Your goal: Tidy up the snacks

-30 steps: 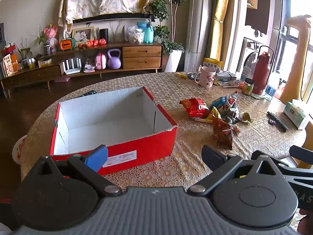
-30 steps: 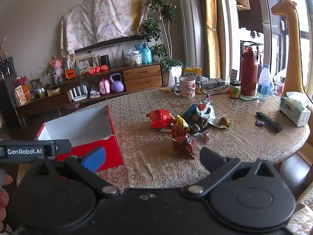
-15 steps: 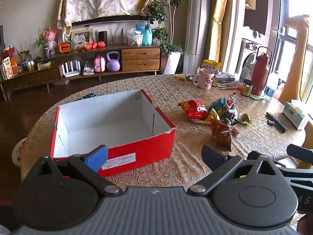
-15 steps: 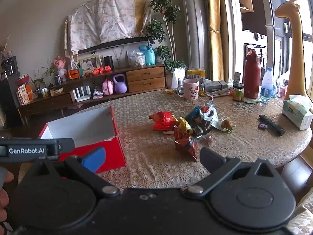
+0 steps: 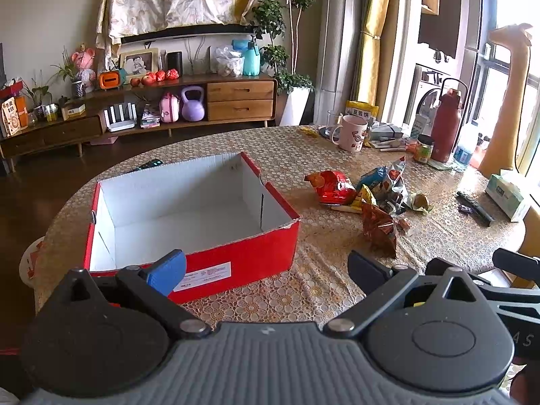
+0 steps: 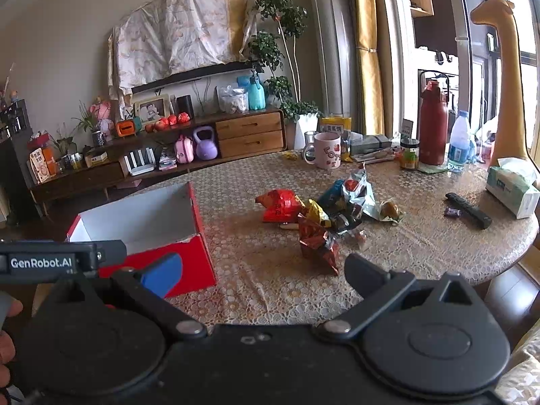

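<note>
An empty red box with a white inside (image 5: 189,209) stands on the round table; it also shows in the right wrist view (image 6: 152,222). A pile of snack bags (image 5: 368,199) lies to its right, with a red bag (image 5: 332,187) and a dark red-brown bag (image 5: 379,229) nearest. In the right wrist view the pile (image 6: 324,209) lies ahead of my right gripper. My left gripper (image 5: 266,265) is open and empty, just before the box's front wall. My right gripper (image 6: 263,268) is open and empty, short of the dark red-brown bag (image 6: 317,239).
A pink mug (image 6: 325,150), a red flask (image 6: 433,128), a water bottle (image 6: 458,146), a jar (image 6: 409,153), a tissue pack (image 6: 513,189) and a black remote (image 6: 469,209) stand toward the table's far and right sides. The table edge (image 6: 506,263) curves at right.
Both grippers have drawn back and risen slightly, so the box and snacks look a little farther off. Both stay open; nothing on the table has moved.
</note>
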